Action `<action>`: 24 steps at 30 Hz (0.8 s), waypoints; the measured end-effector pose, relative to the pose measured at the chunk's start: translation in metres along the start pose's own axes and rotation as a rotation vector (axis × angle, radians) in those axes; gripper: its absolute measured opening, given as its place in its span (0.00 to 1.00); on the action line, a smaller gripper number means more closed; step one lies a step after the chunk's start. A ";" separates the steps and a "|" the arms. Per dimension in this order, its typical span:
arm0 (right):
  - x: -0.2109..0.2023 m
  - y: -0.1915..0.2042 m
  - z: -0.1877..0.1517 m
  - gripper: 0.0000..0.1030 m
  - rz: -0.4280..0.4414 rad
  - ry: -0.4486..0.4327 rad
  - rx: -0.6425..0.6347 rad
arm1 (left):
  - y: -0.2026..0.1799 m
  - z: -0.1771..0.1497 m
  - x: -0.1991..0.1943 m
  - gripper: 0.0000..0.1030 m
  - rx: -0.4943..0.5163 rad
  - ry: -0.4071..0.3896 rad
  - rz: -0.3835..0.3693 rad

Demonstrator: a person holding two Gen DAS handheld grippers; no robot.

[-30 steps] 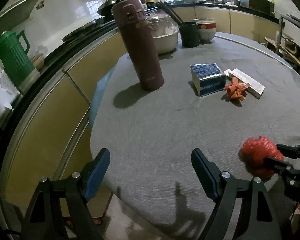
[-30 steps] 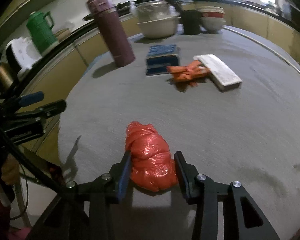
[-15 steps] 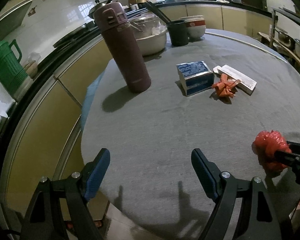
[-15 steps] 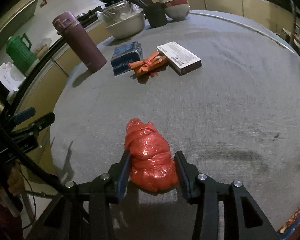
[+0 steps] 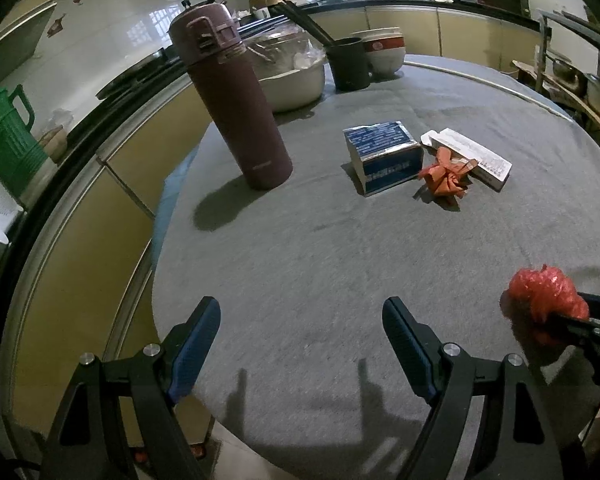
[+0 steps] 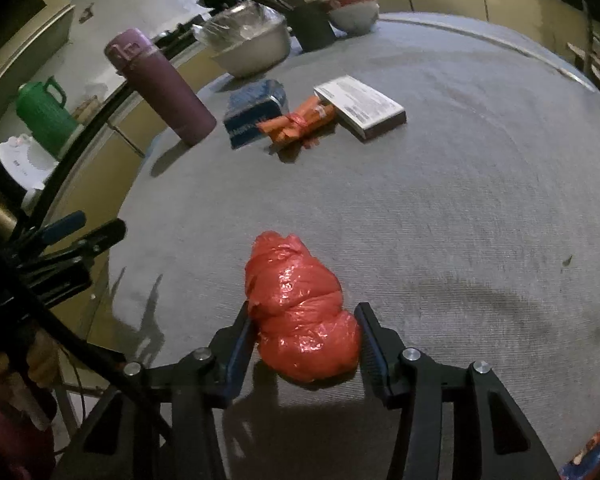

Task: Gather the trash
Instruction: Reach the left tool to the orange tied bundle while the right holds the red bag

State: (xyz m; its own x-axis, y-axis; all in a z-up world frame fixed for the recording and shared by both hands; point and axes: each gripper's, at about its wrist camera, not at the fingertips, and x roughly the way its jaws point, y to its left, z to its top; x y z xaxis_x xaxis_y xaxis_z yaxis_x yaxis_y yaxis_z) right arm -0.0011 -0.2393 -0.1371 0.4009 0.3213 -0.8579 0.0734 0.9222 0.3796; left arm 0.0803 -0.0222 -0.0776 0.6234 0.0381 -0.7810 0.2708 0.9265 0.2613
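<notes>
My right gripper is shut on a crumpled red plastic bag and holds it above the grey round table. The bag also shows in the left wrist view at the right edge, held by the right gripper's black fingers. My left gripper is open and empty over the table's near edge. An orange crumpled wrapper lies mid-table between a blue box and a white flat box. The wrapper, blue box and white box also show in the right wrist view.
A tall maroon flask stands at the table's left. A metal bowl, a dark cup and a red-and-white bowl stand at the far edge. Yellow cabinets and a counter with a green jug run along the left.
The right gripper has lifted and drawn back with the red bag in it. The left gripper has shifted slightly; the table objects have not moved.
</notes>
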 end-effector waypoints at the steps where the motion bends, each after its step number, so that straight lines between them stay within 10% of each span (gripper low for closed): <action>1: -0.002 0.002 0.000 0.49 0.000 -0.011 -0.010 | -0.001 0.001 0.000 0.81 0.003 -0.001 -0.001; 24: -0.010 -0.045 0.005 0.46 -0.071 -0.052 0.147 | -0.042 0.033 0.012 0.81 0.093 -0.037 -0.051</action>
State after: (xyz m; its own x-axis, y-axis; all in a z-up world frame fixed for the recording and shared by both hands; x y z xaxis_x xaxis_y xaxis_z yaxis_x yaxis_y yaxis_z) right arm -0.0038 -0.2857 -0.1436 0.4366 0.2418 -0.8666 0.2339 0.8996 0.3688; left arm 0.1007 -0.0728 -0.0796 0.6331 -0.0239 -0.7737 0.3686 0.8882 0.2742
